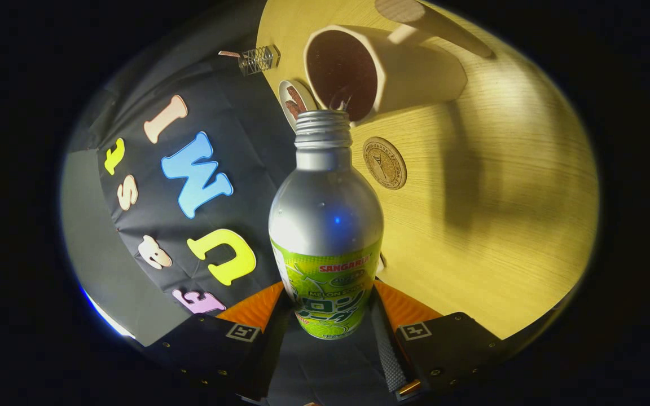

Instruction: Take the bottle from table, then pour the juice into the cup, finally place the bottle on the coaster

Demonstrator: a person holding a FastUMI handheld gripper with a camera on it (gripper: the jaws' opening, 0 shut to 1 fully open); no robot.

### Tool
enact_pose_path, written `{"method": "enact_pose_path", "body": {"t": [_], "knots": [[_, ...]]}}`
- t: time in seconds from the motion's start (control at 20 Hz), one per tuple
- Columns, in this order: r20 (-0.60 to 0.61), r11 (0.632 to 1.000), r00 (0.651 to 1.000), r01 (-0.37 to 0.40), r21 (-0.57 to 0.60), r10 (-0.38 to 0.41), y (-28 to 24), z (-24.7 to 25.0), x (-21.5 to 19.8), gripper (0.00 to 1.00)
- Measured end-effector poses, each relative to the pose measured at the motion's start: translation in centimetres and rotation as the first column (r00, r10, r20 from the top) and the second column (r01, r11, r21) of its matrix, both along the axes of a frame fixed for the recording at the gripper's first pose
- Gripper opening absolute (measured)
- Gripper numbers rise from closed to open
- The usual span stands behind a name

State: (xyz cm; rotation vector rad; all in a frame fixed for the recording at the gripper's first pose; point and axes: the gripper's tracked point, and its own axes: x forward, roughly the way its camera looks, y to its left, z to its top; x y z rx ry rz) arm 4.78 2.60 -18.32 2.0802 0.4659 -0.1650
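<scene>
Fingers (263, 310) of the gripper (325, 316) pinched the labelled lower body of the bottle (325, 225), its open mouth tipped at the cup (359, 73); smooth rigid metal, probably slippery, best held low.

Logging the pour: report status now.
Gripper shut on silver aluminium bottle, tilted. Open bottle mouth at cream cup rim. Round brown coaster beside cup, bare.

A pale wooden table (471, 225) carries a cream cup (392, 70), with a round gold coaster (384, 162) near the cup and a second patterned coaster (295, 102) just beside the cup.
</scene>
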Motion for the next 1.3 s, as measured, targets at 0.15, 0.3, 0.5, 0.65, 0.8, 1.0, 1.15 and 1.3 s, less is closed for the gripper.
{"method": "enact_pose_path", "body": {"t": [0.15, 0.3, 0.5, 0.65, 0.8, 1.0, 1.15, 1.3], "knots": [[0.000, 1.000, 1.000, 0.011, 0.013, -0.011, -0.2, 0.4, 0.2, 0.75], [0.005, 1.000, 1.000, 0.011, 0.028, -0.011, -0.3, 0.9, 0.1, 0.75], [0.009, 0.998, 1.000, 0.023, 0.058, -0.024, -0.9, 1.5, 0.4, 0.75], [0.016, 0.997, 0.999, 0.029, 0.078, -0.030, -1.0, 2.1, 0.7, 0.75], [0.017, 0.995, 0.999, 0.035, 0.097, -0.037, -1.2, 2.6, 0.7, 0.74], [0.024, 0.992, 0.999, 0.038, 0.122, -0.041, -1.3, 3.1, 0.7, 0.75], [0.030, 0.989, 0.998, 0.046, 0.142, -0.051, -1.6, 3.5, 0.7, 0.74], [0.044, 0.985, 0.998, 0.045, 0.164, -0.053, -1.6, 4.1, 0.8, 0.75]]}}
